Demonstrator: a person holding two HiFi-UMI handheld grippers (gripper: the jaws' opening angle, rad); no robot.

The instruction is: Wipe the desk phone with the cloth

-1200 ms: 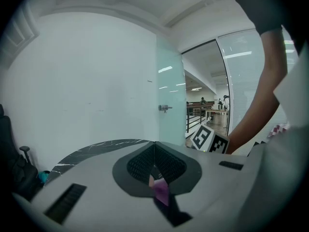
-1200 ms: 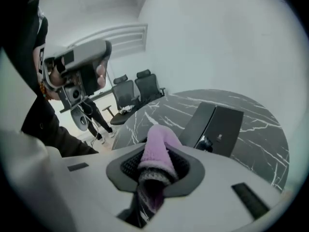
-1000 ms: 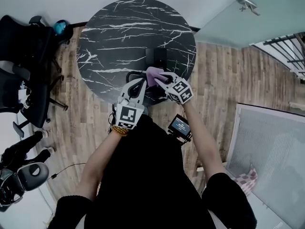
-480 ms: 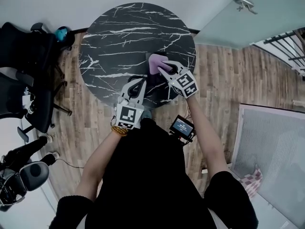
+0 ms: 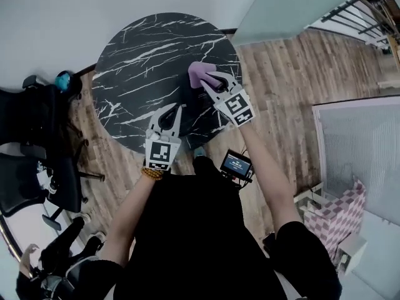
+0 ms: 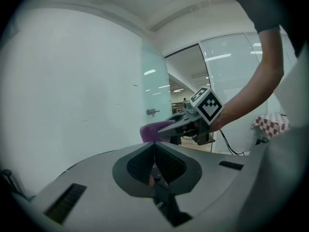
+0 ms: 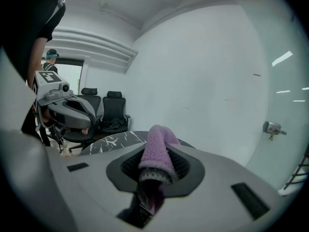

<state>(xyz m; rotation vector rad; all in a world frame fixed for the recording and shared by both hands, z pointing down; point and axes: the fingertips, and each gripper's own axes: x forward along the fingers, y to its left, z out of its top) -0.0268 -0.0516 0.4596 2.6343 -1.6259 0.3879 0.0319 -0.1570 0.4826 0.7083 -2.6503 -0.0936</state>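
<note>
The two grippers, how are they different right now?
The right gripper is squeezing the purple cloth; the left gripper has its jaws together with nothing in them. The right gripper reaches farther across the black table; the left gripper sits nearer the person's edge. Both carry a cube with square markers.

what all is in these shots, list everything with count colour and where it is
round marble-pattern table: one, black with white veins, centre of the head view
fuzzy purple cloth: one, purple, above the table's right side, in the right gripper
office chairs: at least two, black, on the wooden floor left of the table
small screen device: one, black with a lit blue screen, at the person's front
checked fabric item: one, pink and white, lower right
left gripper: one, grey, shut and empty, over the table's near edge
right gripper: one, grey, shut on the cloth
</note>
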